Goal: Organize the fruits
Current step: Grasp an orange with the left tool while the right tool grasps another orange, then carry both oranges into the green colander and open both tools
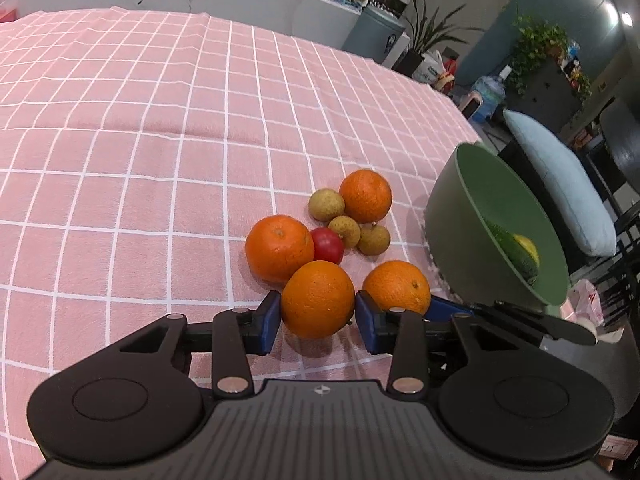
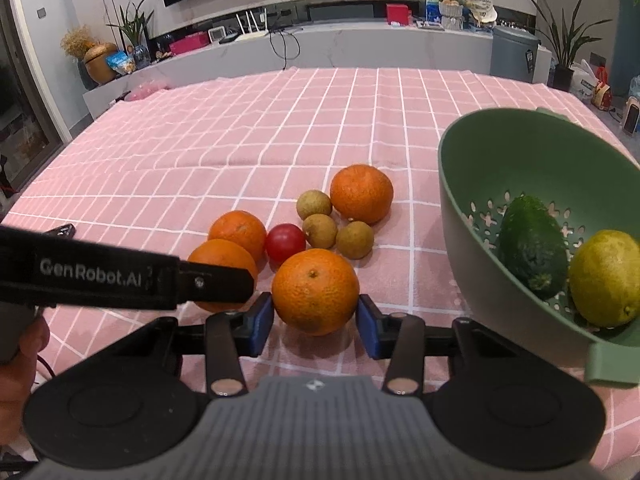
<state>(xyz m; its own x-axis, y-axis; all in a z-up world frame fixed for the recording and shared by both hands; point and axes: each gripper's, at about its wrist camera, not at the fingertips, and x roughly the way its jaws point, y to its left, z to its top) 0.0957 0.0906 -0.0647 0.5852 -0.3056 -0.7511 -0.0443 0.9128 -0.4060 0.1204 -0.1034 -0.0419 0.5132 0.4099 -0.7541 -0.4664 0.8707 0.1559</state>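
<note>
Several oranges, three small brown longans [image 2: 320,230] and a red tomato [image 2: 285,242] lie clustered on the pink checked cloth [image 2: 200,168]. My left gripper [image 1: 316,320] has its blue pads on both sides of an orange [image 1: 318,299]. My right gripper [image 2: 316,318] has its pads on both sides of another orange [image 2: 316,290]. A green colander [image 2: 520,152] stands at the right with an avocado [image 2: 530,246] and a lemon [image 2: 604,283] inside. It also shows in the left wrist view [image 1: 472,200].
The left gripper's body [image 2: 120,278] crosses the right wrist view at the left, in front of two oranges. The table's right edge [image 1: 460,108] runs just beyond the colander. A counter with clutter [image 2: 360,36] lies behind the table.
</note>
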